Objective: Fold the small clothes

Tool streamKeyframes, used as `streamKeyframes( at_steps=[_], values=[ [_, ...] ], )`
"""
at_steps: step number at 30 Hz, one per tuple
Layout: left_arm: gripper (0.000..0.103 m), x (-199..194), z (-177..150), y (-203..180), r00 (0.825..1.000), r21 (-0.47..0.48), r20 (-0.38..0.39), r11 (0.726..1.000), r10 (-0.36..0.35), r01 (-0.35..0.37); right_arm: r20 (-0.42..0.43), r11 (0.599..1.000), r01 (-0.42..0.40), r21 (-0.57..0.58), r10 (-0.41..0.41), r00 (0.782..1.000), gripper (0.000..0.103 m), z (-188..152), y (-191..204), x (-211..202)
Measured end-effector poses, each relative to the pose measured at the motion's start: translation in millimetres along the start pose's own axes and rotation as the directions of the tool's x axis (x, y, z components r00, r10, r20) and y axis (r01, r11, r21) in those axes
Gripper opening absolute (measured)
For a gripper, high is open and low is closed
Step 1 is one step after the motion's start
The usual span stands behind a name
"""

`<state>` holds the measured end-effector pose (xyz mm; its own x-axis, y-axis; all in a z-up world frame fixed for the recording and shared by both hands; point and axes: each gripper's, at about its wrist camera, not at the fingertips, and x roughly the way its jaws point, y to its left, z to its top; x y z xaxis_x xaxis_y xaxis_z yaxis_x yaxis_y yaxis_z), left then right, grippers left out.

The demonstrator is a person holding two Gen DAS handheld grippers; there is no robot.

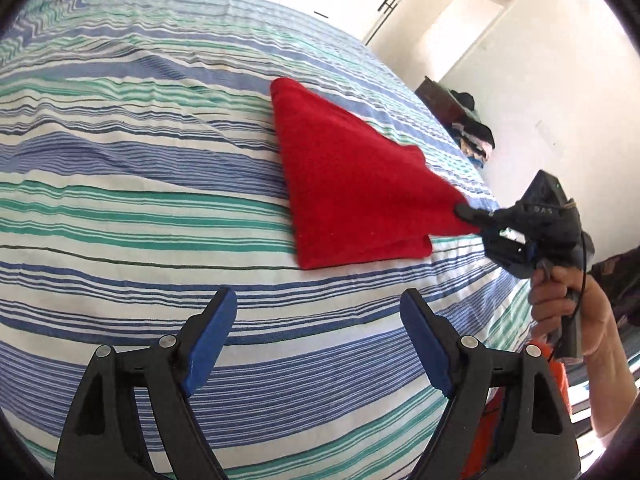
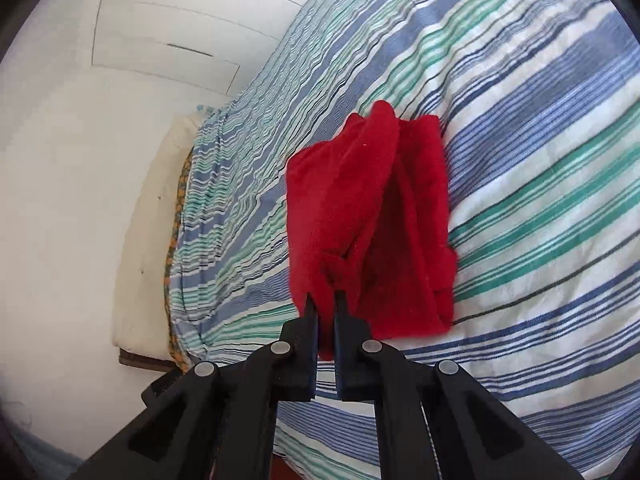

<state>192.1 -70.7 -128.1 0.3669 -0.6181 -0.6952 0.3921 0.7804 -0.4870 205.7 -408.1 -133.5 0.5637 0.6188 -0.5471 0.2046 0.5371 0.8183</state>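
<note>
The right tool (image 2: 325, 298) has its jaws nearly together, pinching one corner of the single red cloth (image 2: 368, 216) and lifting it, so the fabric rises in a peak toward the right of the left wrist view, where that tool (image 1: 466, 214) and the hand (image 1: 568, 304) holding it appear. The rest of the red cloth (image 1: 344, 184) lies folded on the striped bed (image 1: 120, 160), centre of frame. The left tool (image 1: 318, 334) is spread wide, gripping nothing, hovering above the bed at lower centre, apart from the cloth. One cloth, two tools
</note>
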Motion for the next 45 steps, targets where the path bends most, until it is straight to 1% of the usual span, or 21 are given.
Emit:
streamKeyframes(
  at_steps=[2, 3, 4, 6, 7, 8, 10, 14, 16, 18, 21, 24, 27, 30, 31, 33, 35, 37, 38, 40, 45],
  values=[
    [0.086, 9.3, 2.2, -0.7, 1.000, -0.002, -0.026, 1.000, 0.017, -0.017, -0.049, 0.985, 0.169, -0.038, -0.171, 0.984, 0.007, -6.4, -19.1, 19.3],
    [0.086, 14.4, 3.7, -3.3, 0.998, 0.005, -0.047, 0.999, 0.037, -0.037, -0.068, 0.958, 0.271, -0.089, -0.277, 0.958, 0.008, -9.0, -27.7, 30.8],
    [0.086, 17.2, 4.5, -6.7, 0.996, 0.018, -0.061, 0.998, 0.058, -0.057, -0.066, 0.929, 0.338, -0.147, -0.351, 0.934, 0.016, -12.0, -30.2, 38.2],
    [0.088, 15.6, 5.9, -15.2, 0.995, 0.052, -0.051, 0.995, 0.086, -0.084, -0.004, 0.906, 0.362, -0.220, -0.372, 0.928, 0.036, -17.2, -18.2, 30.4],
    [0.090, 15.5, 7.0, -19.6, 0.994, 0.067, -0.044, 0.993, 0.102, -0.099, 0.039, 0.888, 0.383, -0.255, -0.386, 0.922, 0.058, -20.6, -7.3, 22.6],
    [0.091, 15.8, 7.3, -22.5, 0.991, 0.078, -0.041, 0.989, 0.131, -0.128, 0.096, 0.864, 0.409, -0.294, -0.399, 0.912, 0.068, -24.7, 4.9, 14.0],
    [0.091, 18.2, 9.2, -29.0, 0.981, 0.084, -0.046, 0.979, 0.188, -0.184, 0.173, 0.819, 0.440, -0.368, -0.405, 0.898, 0.068, -34.1, 28.3, -1.8],
    [0.092, 16.8, 7.4, -44.6, 0.966, 0.083, -0.057, 0.966, 0.250, -0.245, 0.248, 0.725, 0.513, -0.459, -0.451, 0.858, 0.070, -62.5, 59.7, -24.7],
    [0.093, 13.6, 5.1, -53.4, 0.956, 0.104, -0.049, 0.954, 0.288, -0.282, 0.267, 0.690, 0.549, -0.471, -0.482, 0.834, 0.076, -78.4, 66.1, -30.7],
    [0.093, 9.7, 4.1, -57.8, 0.945, 0.105, -0.044, 0.942, 0.324, -0.318, 0.276, 0.681, 0.577, -0.451, -0.508, 0.816, 0.079, -91.6, 68.3, -33.7],
    [0.093, 0.5, 3.7, -62.5, 0.933, 0.092, -0.016, 0.930, 0.359, -0.356, 0.280, 0.687, 0.588, -0.426, -0.518, 0.808, 0.080, -105.3, 70.3, -36.7],
    [0.093, -8.2, 3.9, -68.2, 0.917, 0.099, 0.017, 0.912, 0.398, -0.398, 0.312, 0.658, 0.628, -0.416, -0.545, 0.778, 0.086, -118.7, 75.0, -38.2],
    [0.094, -14.1, 4.0, -75.4, 0.902, 0.129, 0.044, 0.893, 0.429, -0.431, 0.325, 0.647, 0.639, -0.416, -0.551, 0.769, 0.087, -124.6, 78.9, -36.4],
    [0.100, -18.7, 4.5, -81.3, 0.866, 0.166, 0.105, 0.850, 0.489, -0.500, 0.332, 0.642, 0.647, -0.411, -0.556, 0.762, 0.087, -128.0, 80.0, -37.1],
    [0.102, -18.8, 6.5, -79.7, 0.865, 0.165, 0.112, 0.849, 0.490, -0.502, 0.332, 0.644, 0.644, -0.413, -0.551, 0.765, 0.089, -126.8, 80.1, -37.1],
    [0.102, -15.9, 14.5, -70.0, 0.883, 0.140, 0.103, 0.872, 0.458, -0.469, 0.328, 0.673, 0.606, -0.424, -0.510, 0.795, 0.093, -119.2, 79.3, -35.8],
    [0.102, -8.1, 28.0, -51.8, 0.923, 0.094, 0.090, 0.919, 0.374, -0.382, 0.317, 0.709, 0.558, -0.430, -0.460, 0.829, 0.094, -100.9, 73.5, -32.5],
    [0.102, 10.2, 44.1, -28.5, 0.972, 0.008, 0.026, 0.972, 0.233, -0.233, 0.284, 0.758, 0.497, -0.422, -0.410, 0.867, 0.094, -73.5, 61.5, -24.7],
    [0.102, 23.3, 51.5, -16.0, 0.987, -0.052, -0.014, 0.986, 0.160, -0.161, 0.258, 0.789, 0.458, -0.410, -0.381, 0.888, 0.094, -58.0, 53.6, -18.9],
    [0.102, 54.2, 64.2, 7.0, 0.995, -0.155, -0.082, 0.986, 0.057, -0.069, 0.220, 0.839, 0.405, -0.363, -0.345, 0.912, 0.094, -27.2, 36.2, -3.7],
    [0.101, 119.2, 82.3, 35.7, 0.981, -0.200, -0.183, 0.975, 0.064, -0.101, 0.096, 0.933, 0.268, -0.241, -0.252, 0.963, 0.093, 30.1, -2.8, 48.4]
  ],
)
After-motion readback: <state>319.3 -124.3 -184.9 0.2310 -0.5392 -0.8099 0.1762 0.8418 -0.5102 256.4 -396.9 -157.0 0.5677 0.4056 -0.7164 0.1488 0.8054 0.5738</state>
